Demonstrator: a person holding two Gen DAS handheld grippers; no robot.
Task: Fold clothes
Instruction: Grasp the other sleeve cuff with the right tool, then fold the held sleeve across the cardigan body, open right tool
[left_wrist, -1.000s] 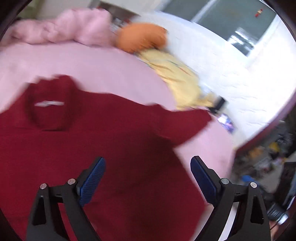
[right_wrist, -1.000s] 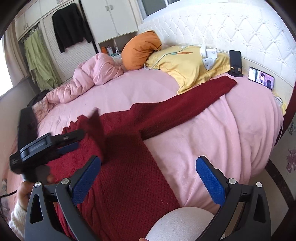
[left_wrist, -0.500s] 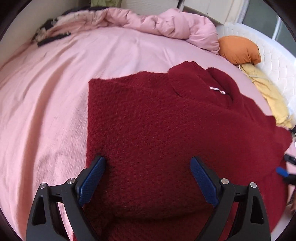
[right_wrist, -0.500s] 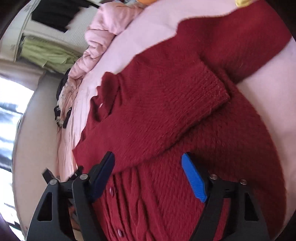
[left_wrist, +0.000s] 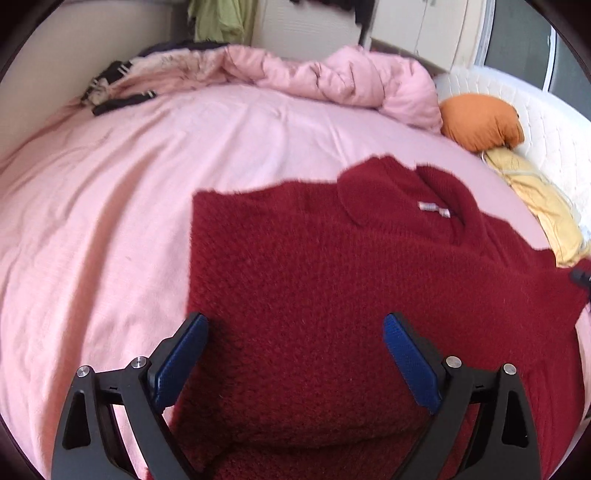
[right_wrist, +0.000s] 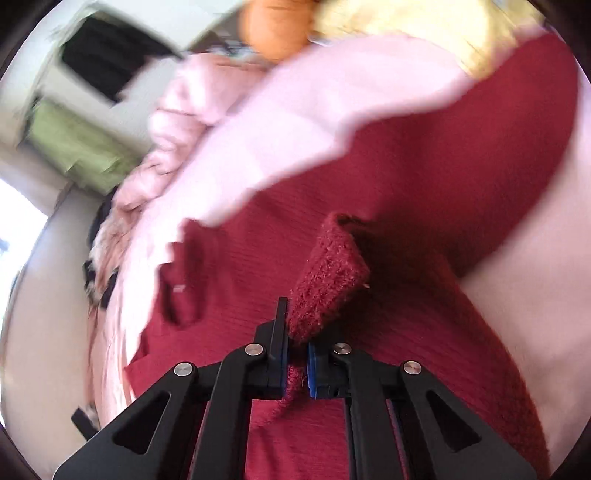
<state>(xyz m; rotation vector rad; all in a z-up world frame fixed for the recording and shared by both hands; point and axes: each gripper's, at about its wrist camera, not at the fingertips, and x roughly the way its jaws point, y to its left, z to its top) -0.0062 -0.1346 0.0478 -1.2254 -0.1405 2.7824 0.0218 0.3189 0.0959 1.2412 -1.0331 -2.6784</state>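
The red sweater (left_wrist: 332, 280) lies spread on the pink bed (left_wrist: 110, 206), collar toward the crumpled pink quilt (left_wrist: 332, 77), with one side already folded over the body. The right gripper (right_wrist: 295, 363) is clenched on the sleeve cuff (right_wrist: 328, 280) and holds it raised above the sweater's body. The left gripper (left_wrist: 295, 358) hovers with its fingers spread wide over the lower part of the sweater, grasping nothing.

The likely trouble is in that thin pinch — only the cuff's edge sits between the pads, so a quick swing could pull the fuzzy knit free and drop the sleeve crooked. Dragging the sleeve could also tug the whole sweater out of square, since nothing pins it down. The right view is smeared, so exactly where the sleeve would land is hard to judge.

No containers are in view — only an orange pillow (left_wrist: 480, 120) and a yellow cloth (left_wrist: 535, 199) near the headboard.
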